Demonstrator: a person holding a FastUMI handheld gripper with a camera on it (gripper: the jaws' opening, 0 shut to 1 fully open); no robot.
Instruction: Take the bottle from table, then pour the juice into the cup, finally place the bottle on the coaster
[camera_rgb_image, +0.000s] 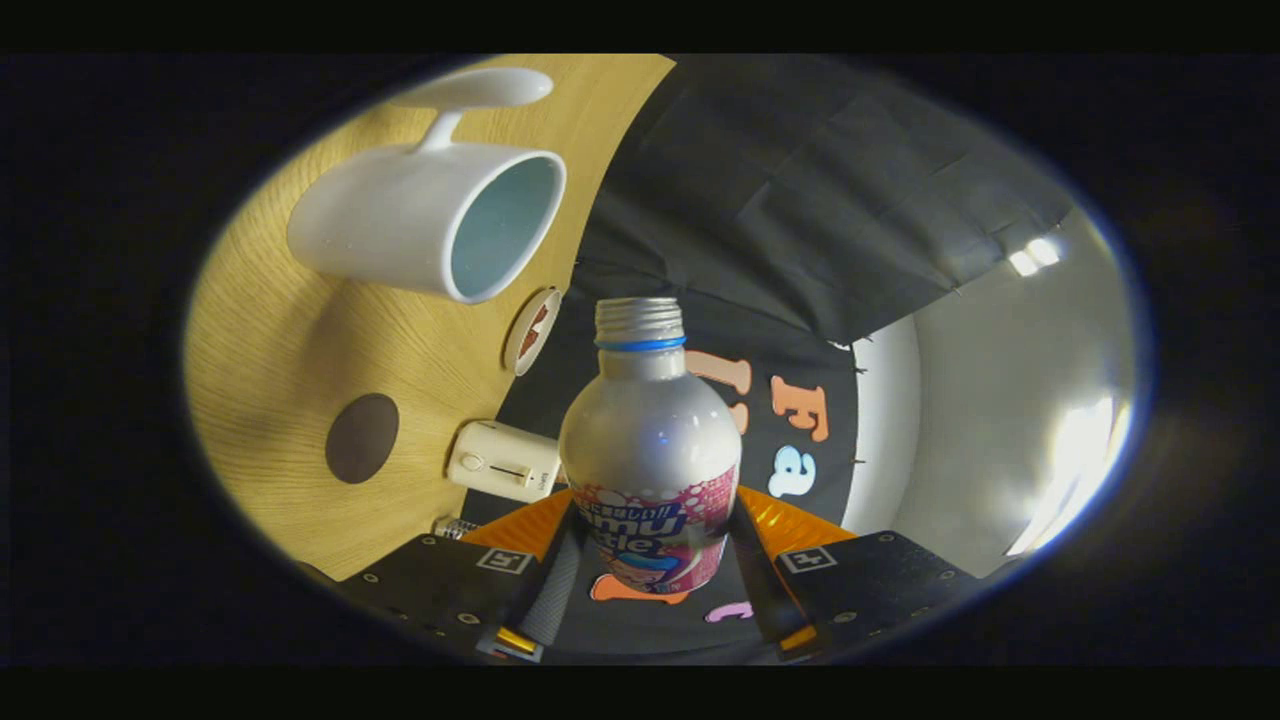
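Note:
My gripper (650, 565) is shut on the silver bottle (648, 430), one finger pressing on each side of its pink and blue label. The bottle has a blue neck ring and an uncapped threaded mouth (638, 318) pointing away from me. The whole view is rolled, so the bottle lies tilted far over relative to the table. The white cup (400, 220), pale blue inside, stands on the wooden table (270, 350) with its opening (503, 228) just beside and beyond the bottle's mouth. No stream of juice shows. A dark round coaster (362, 437) lies on the table nearer my fingers.
A small white disc with a red pattern (531, 330) lies at the table edge between cup and bottle. A cream box-shaped appliance (503, 460) sits by the bottle's shoulder. Black cloth wall (800, 200) hangs behind, with a bright pale wall (1000, 400) beyond it.

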